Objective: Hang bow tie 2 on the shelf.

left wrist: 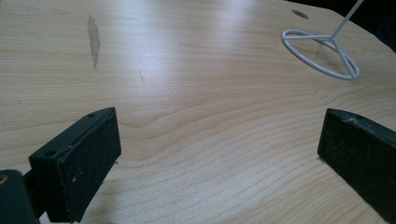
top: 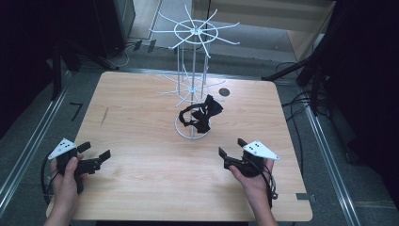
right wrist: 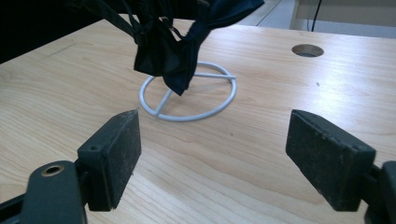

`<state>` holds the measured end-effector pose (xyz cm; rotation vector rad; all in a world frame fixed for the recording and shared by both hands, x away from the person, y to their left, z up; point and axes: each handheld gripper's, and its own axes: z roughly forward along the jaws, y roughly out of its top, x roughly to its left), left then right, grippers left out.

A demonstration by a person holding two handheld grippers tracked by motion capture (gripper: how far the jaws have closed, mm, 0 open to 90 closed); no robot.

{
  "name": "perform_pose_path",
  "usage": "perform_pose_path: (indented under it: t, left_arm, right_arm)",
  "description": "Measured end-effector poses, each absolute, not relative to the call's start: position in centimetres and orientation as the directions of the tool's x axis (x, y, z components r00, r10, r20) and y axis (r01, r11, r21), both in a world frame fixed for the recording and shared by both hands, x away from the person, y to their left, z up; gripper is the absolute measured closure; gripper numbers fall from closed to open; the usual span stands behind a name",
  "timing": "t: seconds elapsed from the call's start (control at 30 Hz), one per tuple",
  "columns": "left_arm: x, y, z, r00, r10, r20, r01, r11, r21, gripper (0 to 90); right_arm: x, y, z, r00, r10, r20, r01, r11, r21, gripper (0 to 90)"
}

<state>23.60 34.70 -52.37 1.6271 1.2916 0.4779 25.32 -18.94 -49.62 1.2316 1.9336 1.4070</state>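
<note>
I am seeing no readable writing. One white wire rack (top: 193, 80) is standing toward the desk's (top: 141, 188) far edge, with one black strappy garment (top: 200, 114) hanging on it above the ring base. I am holding the left gripper (top: 96, 157) near the left edge and the right gripper (top: 230, 150) toward the right edge, both gaping wide and holding nothing, well apart from the garment.

Lab recording bay, floor rails (top: 28, 141), loose cables (top: 296, 101)

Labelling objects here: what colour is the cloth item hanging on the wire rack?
Black cloth item; the right gripper view shows it best.
</note>
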Motion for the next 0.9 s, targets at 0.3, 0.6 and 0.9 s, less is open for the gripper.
perform_pose_path:
  t: [0.3, 0.6, 0.9]
  left_arm:
    - [23.6, 34.7, -52.4, 0.36, 0.899, -0.25, 0.518, 0.03, 0.855, 0.0]
    - [23.6, 34.7, -52.4, 0.36, 0.899, -0.25, 0.518, 0.03, 0.855, 0.0]
    - [23.6, 34.7, -52.4, 0.36, 0.899, -0.25, 0.518, 0.03, 0.855, 0.0]
  right_arm:
    - [24.9, -20.7, -50.2, -0.481, 0.866, 0.139, 0.41, 0.082, 0.908, 15.3]
    - [24.3, -22.8, -50.7, -0.455, 0.878, 0.146, 0.423, 0.069, 0.904, 13.8]
    - [23.7, -25.2, -51.6, -0.43, 0.891, 0.145, 0.437, 0.065, 0.897, 13.2]
